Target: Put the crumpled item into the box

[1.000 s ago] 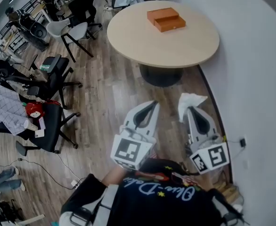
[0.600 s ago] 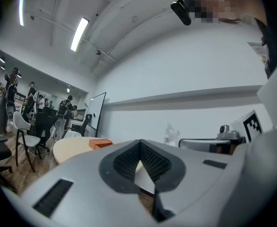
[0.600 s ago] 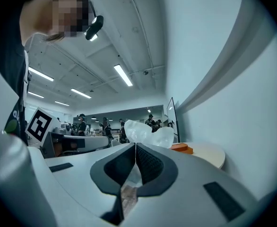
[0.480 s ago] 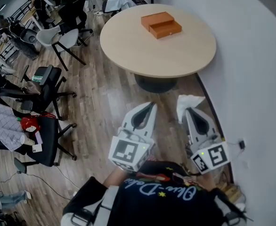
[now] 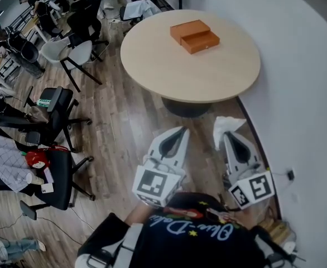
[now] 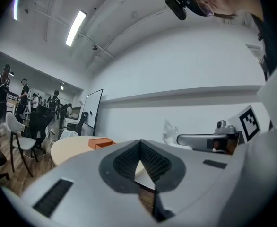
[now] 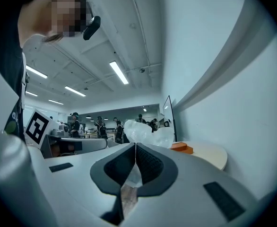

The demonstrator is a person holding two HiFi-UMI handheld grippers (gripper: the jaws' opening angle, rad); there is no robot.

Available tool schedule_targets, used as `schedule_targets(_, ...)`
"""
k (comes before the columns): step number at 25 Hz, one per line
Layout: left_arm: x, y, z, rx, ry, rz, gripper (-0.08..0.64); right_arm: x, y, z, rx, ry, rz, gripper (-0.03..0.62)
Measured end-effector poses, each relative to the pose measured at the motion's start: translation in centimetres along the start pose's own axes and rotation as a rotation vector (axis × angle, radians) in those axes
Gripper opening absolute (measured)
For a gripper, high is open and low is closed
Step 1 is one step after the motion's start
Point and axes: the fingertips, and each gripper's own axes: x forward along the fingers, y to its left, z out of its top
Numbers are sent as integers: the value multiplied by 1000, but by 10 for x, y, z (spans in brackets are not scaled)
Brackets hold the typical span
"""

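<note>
An orange box (image 5: 195,36) with its drawer slid out lies on the round beige table (image 5: 169,66) ahead; it also shows small in the left gripper view as the orange box (image 6: 99,144) and in the right gripper view as the orange box (image 7: 182,147). My right gripper (image 5: 226,133) is shut on a crumpled white item (image 5: 226,125), which sticks out past the jaw tips as a white wad (image 7: 148,136). The left gripper (image 5: 184,130) is shut with nothing in it, held level beside the right one. Both hang over the floor, short of the table.
A white wall (image 5: 297,94) runs close along my right. Office chairs (image 5: 60,102) and a white chair (image 5: 74,46) stand to the left on the wooden floor (image 5: 124,121). People stand far back in the room (image 7: 100,126). The table's dark pedestal (image 5: 186,106) lies just ahead.
The table and box sit slightly lower and nearer in the head view. Both grippers keep their pose, the right one still holding the white item.
</note>
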Motion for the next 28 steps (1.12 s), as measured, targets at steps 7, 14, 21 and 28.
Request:
schedule_targets(7,3,13,-9,-24,8,-2,-8,10,-3,-5,-1,26,-21,3)
schedule_targets(14,2,24,-9,-40,14,19,-8,24,-5,-4,6,32,-10,3)
schedule_targets(21,10,47,-3,-14,13,83,-8,60,-9,-2,15,15,55,3)
schedule_targets(28,33,69,3,-3,22,131,-8,94,-28,-7,54,5,93,3)
